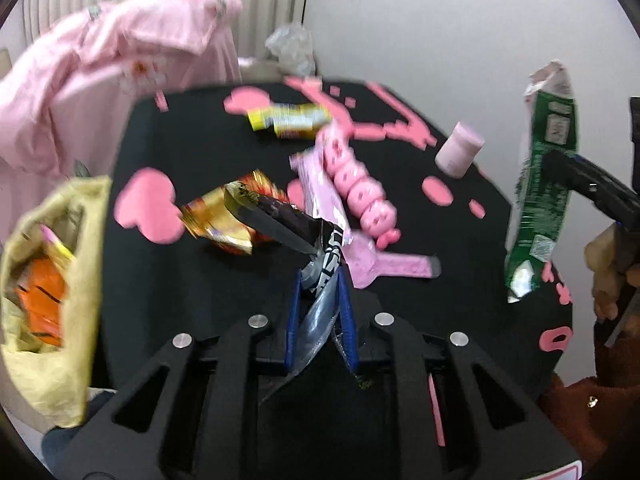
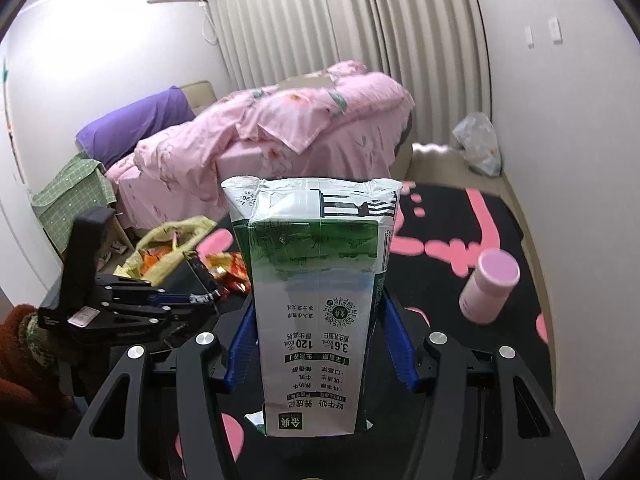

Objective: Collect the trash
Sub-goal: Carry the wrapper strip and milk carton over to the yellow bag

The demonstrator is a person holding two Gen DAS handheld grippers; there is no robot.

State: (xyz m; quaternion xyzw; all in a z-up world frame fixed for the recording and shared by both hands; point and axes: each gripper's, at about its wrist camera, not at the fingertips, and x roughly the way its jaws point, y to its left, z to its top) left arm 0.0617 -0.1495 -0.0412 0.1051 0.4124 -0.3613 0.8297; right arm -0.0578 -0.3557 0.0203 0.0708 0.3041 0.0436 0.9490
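at the far left a yellow bag (image 1: 52,280) stands open beside the black rug (image 1: 240,300) with pink shapes, an orange wrapper (image 1: 42,300) showing inside it; just right of it a gold and orange snack packet (image 1: 228,216) lies on the rug. the left gripper (image 1: 320,300) has its blue fingers (image 1: 294,320) nearly together, pinched on a dark wrapper (image 1: 280,220) with a silver inside that sticks forward over the gold packet. beyond it lie a yellow packet (image 1: 288,118), a pink wrapper (image 1: 320,184) and a pink beaded toy (image 1: 360,188), then a pink bottle (image 1: 458,150) tilted near the rug's right side. the right gripper (image 2: 320,320) has its blue fingers (image 2: 240,344) spread wide and pressed on both sides of a green and white milk carton (image 2: 316,300), held clear above the rug; from the left wrist view the carton (image 1: 540,184) hangs at the far right, by a hand (image 1: 608,264)
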